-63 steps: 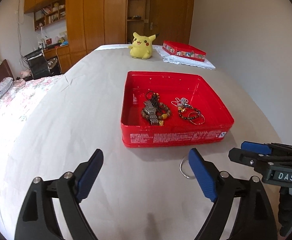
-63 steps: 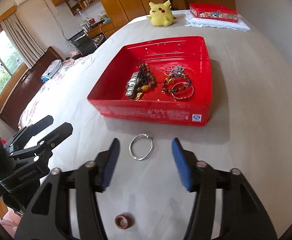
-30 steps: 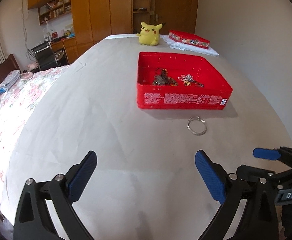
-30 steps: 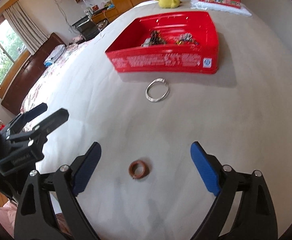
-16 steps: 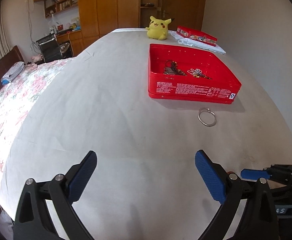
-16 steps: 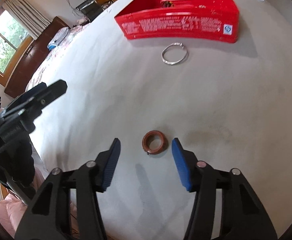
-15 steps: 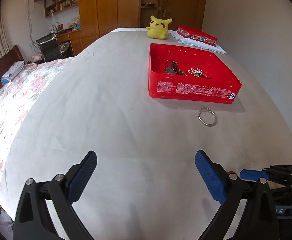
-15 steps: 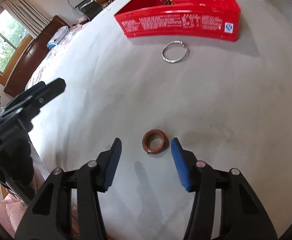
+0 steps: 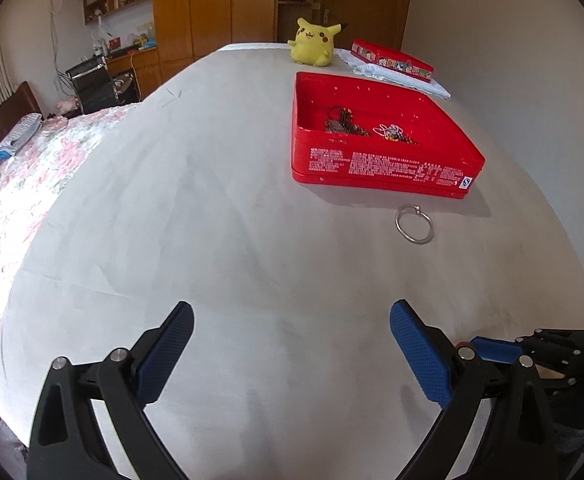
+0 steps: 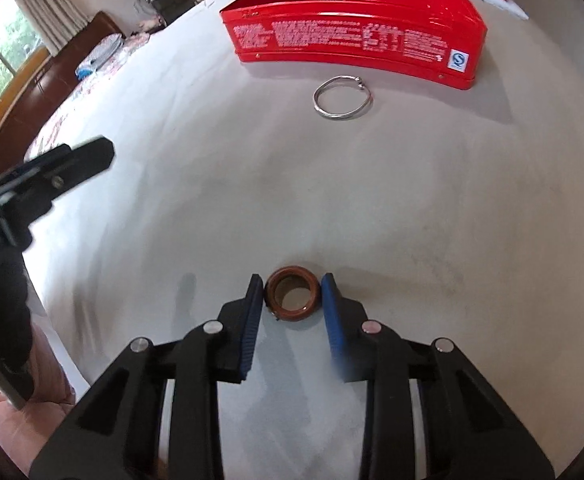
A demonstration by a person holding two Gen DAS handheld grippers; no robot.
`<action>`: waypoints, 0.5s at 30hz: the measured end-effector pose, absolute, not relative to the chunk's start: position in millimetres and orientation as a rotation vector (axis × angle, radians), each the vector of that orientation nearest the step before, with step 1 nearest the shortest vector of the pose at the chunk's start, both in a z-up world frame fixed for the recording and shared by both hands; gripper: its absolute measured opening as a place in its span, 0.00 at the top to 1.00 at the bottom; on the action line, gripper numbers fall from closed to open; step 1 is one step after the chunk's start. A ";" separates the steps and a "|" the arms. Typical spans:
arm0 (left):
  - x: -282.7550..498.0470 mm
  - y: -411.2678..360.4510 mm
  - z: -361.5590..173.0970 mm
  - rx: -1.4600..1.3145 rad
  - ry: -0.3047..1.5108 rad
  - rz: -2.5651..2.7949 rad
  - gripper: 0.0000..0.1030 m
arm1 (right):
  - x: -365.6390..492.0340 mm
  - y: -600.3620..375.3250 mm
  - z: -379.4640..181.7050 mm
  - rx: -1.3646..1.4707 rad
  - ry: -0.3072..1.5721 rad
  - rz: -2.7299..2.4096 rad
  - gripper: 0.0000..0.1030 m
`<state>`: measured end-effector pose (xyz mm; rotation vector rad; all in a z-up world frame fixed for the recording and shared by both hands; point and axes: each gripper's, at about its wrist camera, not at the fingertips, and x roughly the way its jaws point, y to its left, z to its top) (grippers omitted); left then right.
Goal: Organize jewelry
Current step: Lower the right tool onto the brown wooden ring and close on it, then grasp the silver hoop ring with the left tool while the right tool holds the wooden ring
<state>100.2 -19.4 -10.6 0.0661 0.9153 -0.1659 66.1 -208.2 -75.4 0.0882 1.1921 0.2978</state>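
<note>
Right gripper (image 10: pixel 292 294): its jaws have just been closing and are now standing narrow around the brown ring (image 10: pixel 292 294); the blue pads are sitting right at the ring's two sides, but whether they are already pressing on it I cannot tell.
Brown ring: it is lying flat on the grey sheet (image 10: pixel 432 200), near the sheet's near edge, between the fingertips and not lifted.
Left gripper (image 9: pixel 292 350): it is hanging wide open over bare sheet near the near edge, holding nothing.
Silver bangle (image 10: pixel 343 97): it is lying flat on the sheet just in front of the near wall of the red tin (image 10: pixel 352 40), apart from it, still waiting to be put away.
Red tin: it is sitting toward the far right part of the sheet, already holding beaded bracelets and chains (image 9: pixel 368 128).
Risk, slip: the ring is round and low, so the pads are probably catching only its curved rim; if they are meeting it off-centre, it could squirt forward or tip out on the lift.
Risk, cloth: the tips are working close to the soft sheet, and pinching fabric along with the ring could drag the sheet and loosen the hold.
Risk, carry: the way to the tin is passing over the bangle; a ring dropped there could roll toward the sheet's edge.
</note>
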 end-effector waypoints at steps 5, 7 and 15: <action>106.7 -30.3 -13.3 0.075 0.931 -0.179 0.04 | 66.2 -235.8 -63.3 0.146 1.154 0.263 0.72; 110.7 -37.3 -14.0 0.087 0.934 -0.184 0.04 | 65.9 -251.4 -57.6 0.173 1.133 0.238 0.72; 141.3 -84.3 -19.3 0.147 0.936 -0.213 0.04 | 70.2 -295.6 -48.5 0.230 1.090 0.180 0.72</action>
